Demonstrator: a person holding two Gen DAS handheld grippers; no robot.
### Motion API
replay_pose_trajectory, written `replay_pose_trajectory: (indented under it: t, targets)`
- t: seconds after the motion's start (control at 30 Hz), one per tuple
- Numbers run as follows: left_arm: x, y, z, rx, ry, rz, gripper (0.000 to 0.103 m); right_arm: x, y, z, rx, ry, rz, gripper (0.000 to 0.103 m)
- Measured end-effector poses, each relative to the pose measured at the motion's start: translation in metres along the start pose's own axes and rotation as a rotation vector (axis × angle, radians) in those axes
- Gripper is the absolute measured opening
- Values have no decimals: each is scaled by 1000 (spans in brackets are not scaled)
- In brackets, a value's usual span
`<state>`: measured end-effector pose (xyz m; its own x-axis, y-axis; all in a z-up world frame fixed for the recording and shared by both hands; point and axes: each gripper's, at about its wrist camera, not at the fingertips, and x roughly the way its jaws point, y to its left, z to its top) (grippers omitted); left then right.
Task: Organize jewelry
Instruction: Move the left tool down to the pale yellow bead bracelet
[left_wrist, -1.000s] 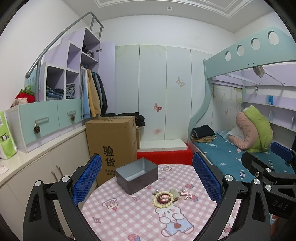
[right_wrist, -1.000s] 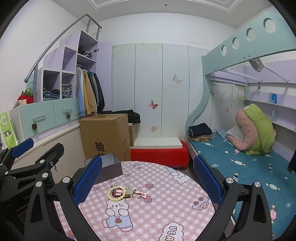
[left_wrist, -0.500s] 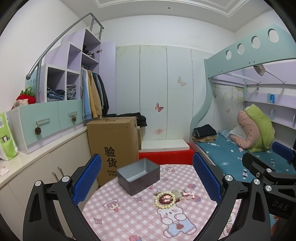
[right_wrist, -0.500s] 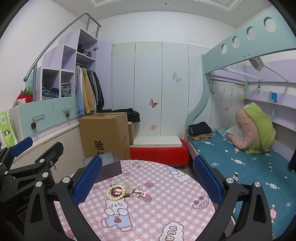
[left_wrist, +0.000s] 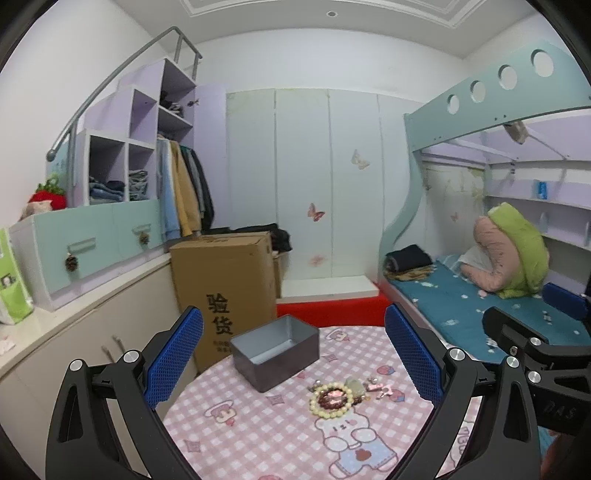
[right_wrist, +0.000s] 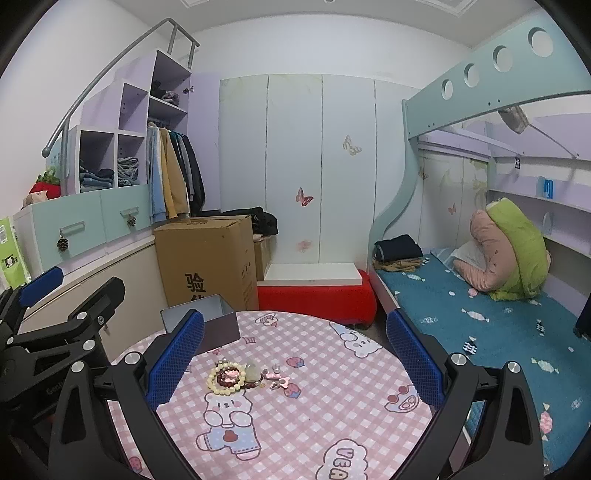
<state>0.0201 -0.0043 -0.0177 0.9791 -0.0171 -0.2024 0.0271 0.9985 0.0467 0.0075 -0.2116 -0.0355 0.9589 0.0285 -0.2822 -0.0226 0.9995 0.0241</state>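
The near side of the table (left_wrist: 266, 435) is cut off by the bottom edge in both views. In the right wrist view, one blue finger (right_wrist: 177, 354) hides a corner of the gray metal box (right_wrist: 207, 321). The small pieces (left_wrist: 376, 386) beside the bead bracelet (left_wrist: 332, 398) are too tiny to tell apart. The cardboard box (right_wrist: 210, 258) has its bottom hidden behind the table. The green bag (left_wrist: 11, 284) is cut off at the left edge.

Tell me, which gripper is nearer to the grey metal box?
Left. The left gripper faces the grey rectangular metal box directly; the right gripper is further right, the box beyond its left finger.
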Motion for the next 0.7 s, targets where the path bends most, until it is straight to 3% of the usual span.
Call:
replay_pose_trajectory:
  t: [0.13,0.3,0.4,0.57,0.7]
  targets:
    - [11,4,-5,-43,32,-6,95,10,-3,-4,12,25,-13,97]
    - [37,-1,-19,14,107,31,96,28,-8,-10,20,59,-13,97]
    - [54,3,-33,19,146,-33,96,44,-11,-14,21,104,-16,97]
    - [92,13,-61,9,308,-17,96,72,-22,-27,50,202,10,97]
    - [123,23,-89,-28,470,-75,96,97,-31,-42,69,281,35,97]
